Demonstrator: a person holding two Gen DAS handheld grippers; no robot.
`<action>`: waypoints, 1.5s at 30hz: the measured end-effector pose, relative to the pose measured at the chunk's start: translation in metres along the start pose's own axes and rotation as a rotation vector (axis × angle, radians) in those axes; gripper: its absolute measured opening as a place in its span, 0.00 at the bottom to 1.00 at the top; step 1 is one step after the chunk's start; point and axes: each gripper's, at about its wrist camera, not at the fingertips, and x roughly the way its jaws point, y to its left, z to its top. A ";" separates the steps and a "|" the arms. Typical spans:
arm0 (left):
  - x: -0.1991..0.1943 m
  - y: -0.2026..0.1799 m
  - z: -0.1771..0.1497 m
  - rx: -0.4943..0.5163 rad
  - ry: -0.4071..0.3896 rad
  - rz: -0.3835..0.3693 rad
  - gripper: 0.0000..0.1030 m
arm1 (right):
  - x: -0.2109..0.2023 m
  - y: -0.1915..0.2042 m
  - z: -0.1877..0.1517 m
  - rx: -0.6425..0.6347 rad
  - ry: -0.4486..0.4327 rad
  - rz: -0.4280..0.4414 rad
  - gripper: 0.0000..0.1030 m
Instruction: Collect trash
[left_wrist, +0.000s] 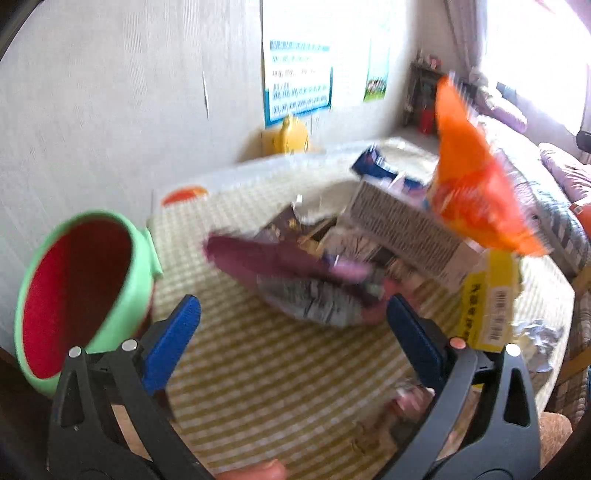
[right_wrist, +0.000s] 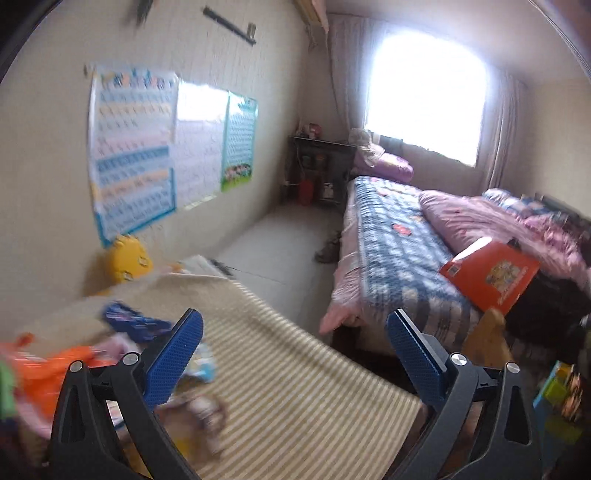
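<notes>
1. Clearly, the left gripper (left_wrist: 293, 317) is released: its blue fingers (left_wrist: 173, 339) stand wide apart with nothing between them, above the near part of the striped tablecloth (left_wrist: 280, 387).
2. Past its fingertips, toward the middle of the cloth, lies a heap of trash: a purple wrapper (left_wrist: 280, 262) on a crumpled silver-grey wrapper (left_wrist: 310, 302), with a grey carton (left_wrist: 406, 229) tilted behind them.
3. An orange snack bag (left_wrist: 472, 184) shows at the right of the heap, blurred; what supports it cannot be told.
4. A yellow box (left_wrist: 491, 306) with a barcode stands near the right edge of the cloth, and crumpled foil (left_wrist: 539, 339) lies just beside it.
5. At the left edge sits a green bin (left_wrist: 77, 295) with a red inside, its mouth tipped toward the camera.
6. The right gripper (right_wrist: 295, 345) is likewise released, empty, over the cloth's right edge (right_wrist: 314, 373), facing a bed (right_wrist: 399, 251).
7. Its view shows the trash low on the left, including a dark blue packet (right_wrist: 136, 325), all blurred.
8. An orange book (right_wrist: 495, 277) lies on the bed.
</notes>
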 end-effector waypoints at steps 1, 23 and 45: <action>-0.006 0.000 0.000 0.006 -0.011 -0.005 0.96 | -0.016 0.003 -0.007 0.022 0.006 0.016 0.93; -0.065 0.020 0.002 -0.008 -0.154 -0.051 0.96 | -0.133 0.049 -0.062 -0.041 -0.008 0.090 0.93; -0.051 0.018 -0.003 0.022 -0.108 -0.025 0.96 | -0.081 0.041 -0.095 0.059 0.113 0.149 0.93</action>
